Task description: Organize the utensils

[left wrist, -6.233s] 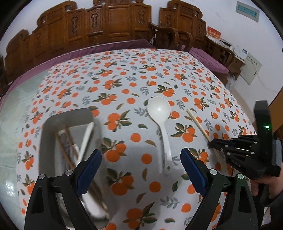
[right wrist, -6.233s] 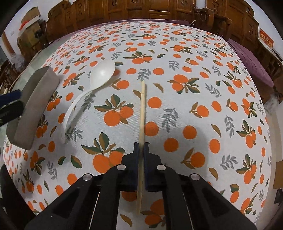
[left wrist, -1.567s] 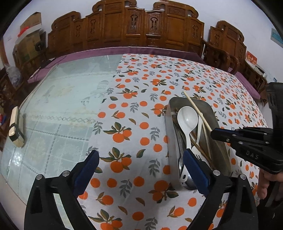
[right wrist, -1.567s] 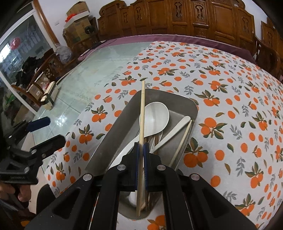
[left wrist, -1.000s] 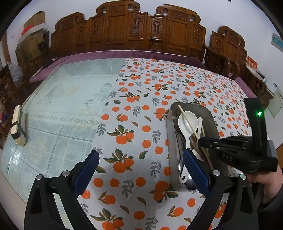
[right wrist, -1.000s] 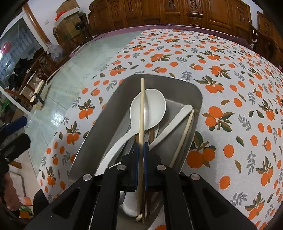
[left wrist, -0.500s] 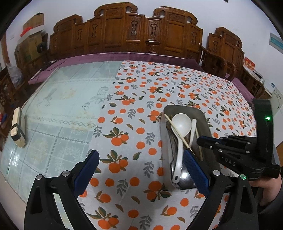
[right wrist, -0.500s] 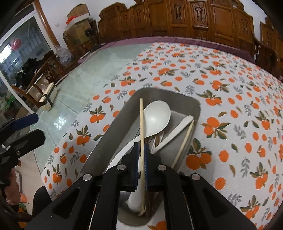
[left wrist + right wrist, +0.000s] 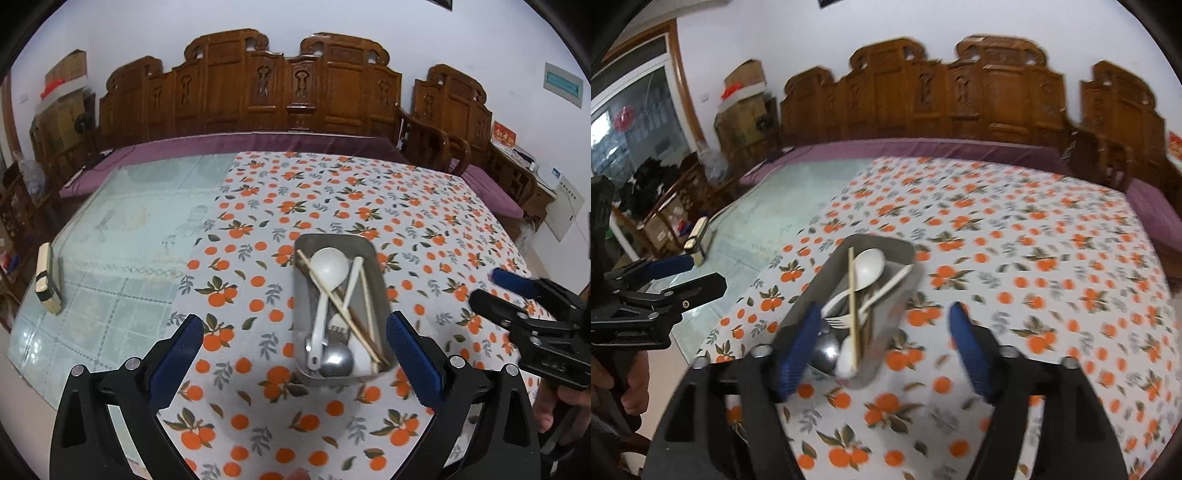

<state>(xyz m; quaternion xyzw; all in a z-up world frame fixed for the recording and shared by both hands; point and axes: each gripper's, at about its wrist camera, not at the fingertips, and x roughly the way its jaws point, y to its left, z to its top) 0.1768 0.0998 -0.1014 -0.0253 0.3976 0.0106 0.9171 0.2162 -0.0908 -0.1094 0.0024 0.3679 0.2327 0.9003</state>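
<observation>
A metal tray (image 9: 373,258) on the orange-print tablecloth holds a white spoon (image 9: 328,264), a pale chopstick (image 9: 332,295) lying slantwise over it, a metal spoon (image 9: 334,360) and several other utensils. My left gripper (image 9: 295,328) hangs open above and in front of the tray, empty. My right gripper (image 9: 884,317) is opening wide with nothing between its fingers. The chopstick (image 9: 852,295) rests free in the tray (image 9: 809,291) below it, across the white spoon (image 9: 870,264). Each gripper shows in the other's view: the right gripper (image 9: 491,286) and the left gripper (image 9: 698,273).
The tablecloth (image 9: 406,192) covers the right part of the table and bare glass (image 9: 129,221) the left. A wooden block (image 9: 46,280) lies near the glass's left edge. Carved wooden benches (image 9: 288,99) line the far side. A person's hand (image 9: 631,391) holds the left gripper.
The right gripper let go of the chopstick, which now lies in the tray, and its jaws spread wide as it rose and drew back. The left gripper also pulled back.
</observation>
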